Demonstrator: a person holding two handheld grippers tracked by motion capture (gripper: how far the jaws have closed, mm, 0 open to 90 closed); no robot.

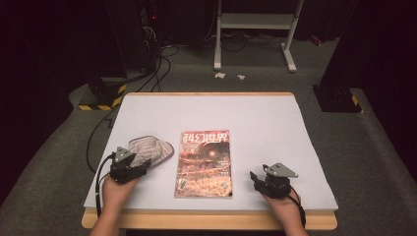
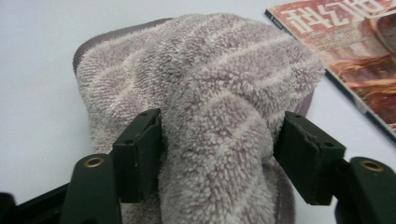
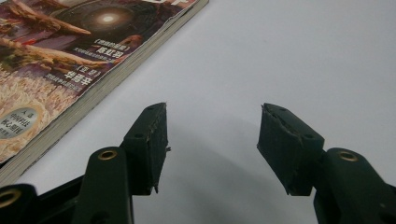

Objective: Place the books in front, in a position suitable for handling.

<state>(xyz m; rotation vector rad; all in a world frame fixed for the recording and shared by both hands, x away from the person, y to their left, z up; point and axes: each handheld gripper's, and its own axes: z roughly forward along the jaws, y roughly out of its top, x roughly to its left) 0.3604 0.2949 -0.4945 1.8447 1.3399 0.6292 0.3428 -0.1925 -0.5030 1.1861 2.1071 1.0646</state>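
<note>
My left gripper (image 2: 217,135) near counter's (image 1: 255,113) front-left corner, jaws apart astride striped towel's (image 2: 205,93) raised fold, pads barely brushing pile. My right gripper (image 3: 212,135) empty, jaws apart, beside magazine (image 1: 203,163). Risk: pile catches pad, towel drags.
</note>
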